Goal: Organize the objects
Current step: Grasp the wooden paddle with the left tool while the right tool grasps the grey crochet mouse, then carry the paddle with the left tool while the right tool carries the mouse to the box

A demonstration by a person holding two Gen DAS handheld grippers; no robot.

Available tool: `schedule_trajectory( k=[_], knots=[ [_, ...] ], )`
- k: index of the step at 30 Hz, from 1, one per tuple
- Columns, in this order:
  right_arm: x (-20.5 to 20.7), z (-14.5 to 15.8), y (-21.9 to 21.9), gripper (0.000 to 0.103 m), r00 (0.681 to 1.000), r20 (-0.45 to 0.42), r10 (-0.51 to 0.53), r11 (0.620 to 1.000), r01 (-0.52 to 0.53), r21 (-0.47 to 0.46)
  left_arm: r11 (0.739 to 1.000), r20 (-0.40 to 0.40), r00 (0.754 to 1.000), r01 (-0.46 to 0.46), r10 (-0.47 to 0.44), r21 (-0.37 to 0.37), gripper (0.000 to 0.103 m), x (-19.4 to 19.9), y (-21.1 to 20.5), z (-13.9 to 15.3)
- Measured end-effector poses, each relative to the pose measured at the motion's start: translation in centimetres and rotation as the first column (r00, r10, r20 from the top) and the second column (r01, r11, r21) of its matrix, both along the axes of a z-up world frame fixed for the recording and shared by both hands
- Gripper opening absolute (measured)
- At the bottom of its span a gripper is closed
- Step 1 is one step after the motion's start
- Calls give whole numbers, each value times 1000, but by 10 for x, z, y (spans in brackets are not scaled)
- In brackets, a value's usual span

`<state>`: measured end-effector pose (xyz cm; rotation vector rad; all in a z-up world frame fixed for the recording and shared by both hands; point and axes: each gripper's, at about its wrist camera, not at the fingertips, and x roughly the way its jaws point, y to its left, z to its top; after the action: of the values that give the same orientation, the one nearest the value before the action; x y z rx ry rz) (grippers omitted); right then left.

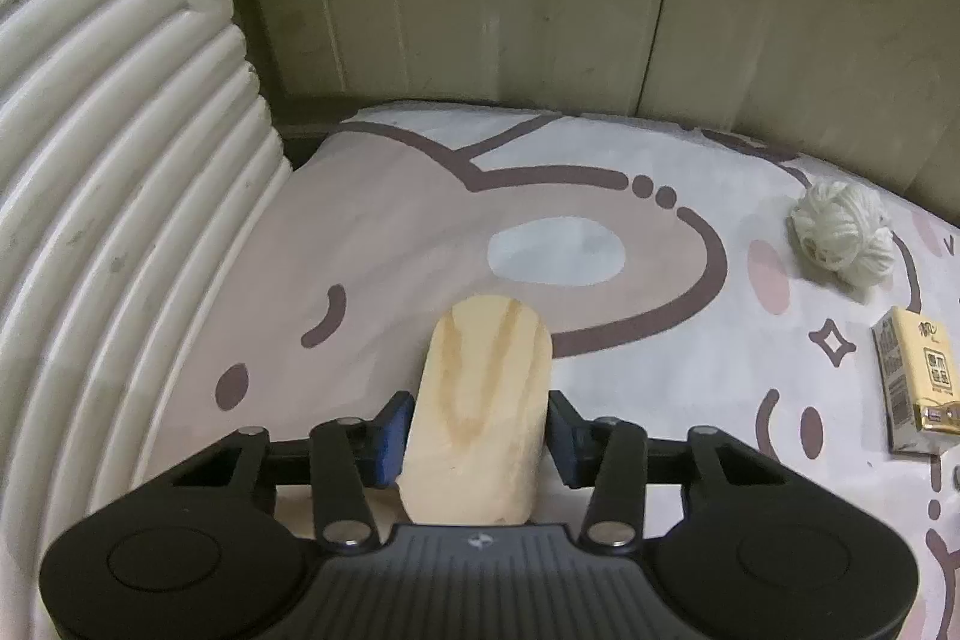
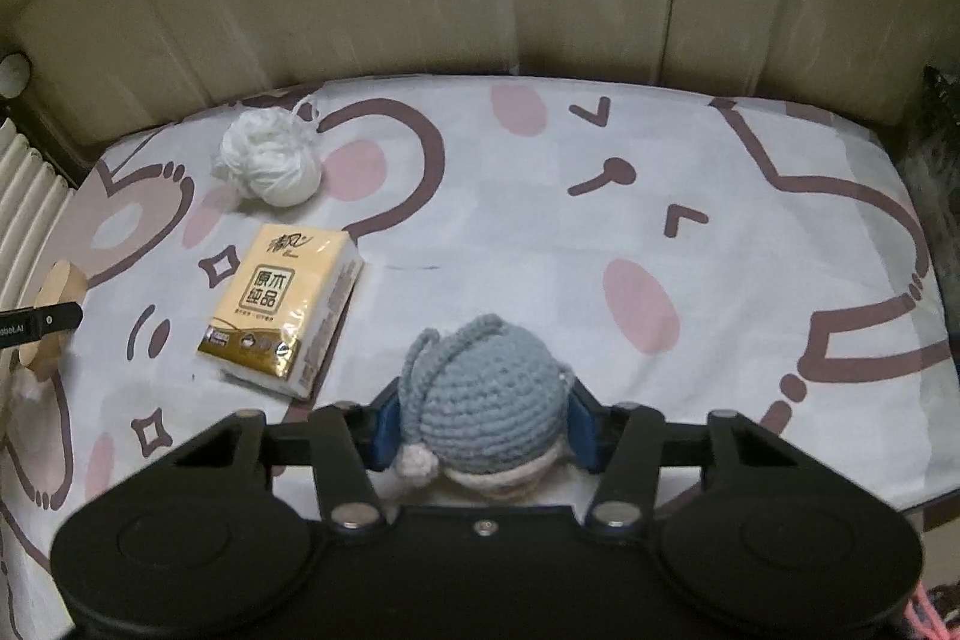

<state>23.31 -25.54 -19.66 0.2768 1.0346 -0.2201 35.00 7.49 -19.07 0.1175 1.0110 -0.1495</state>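
Left claw clamps pale grained wooden block | right claw clamps blue crochet doll

Both hand-held grippers clamped, down-tilted

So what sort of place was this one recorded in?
Probably a home, likely a small table against a wall: a cartoon-print cloth covers it, a white ribbed washboard-like panel stands beside it, and a ball of white yarn lies on it.
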Motion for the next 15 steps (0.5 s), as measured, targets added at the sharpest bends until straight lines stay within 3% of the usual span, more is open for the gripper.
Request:
schedule_trajectory(
  k=[15],
  knots=[
    [-28,46,3,53,997,54,-45,999,46,-13,1000,13,1000,18,-18,1,45,-36,-25,53]
  ],
)
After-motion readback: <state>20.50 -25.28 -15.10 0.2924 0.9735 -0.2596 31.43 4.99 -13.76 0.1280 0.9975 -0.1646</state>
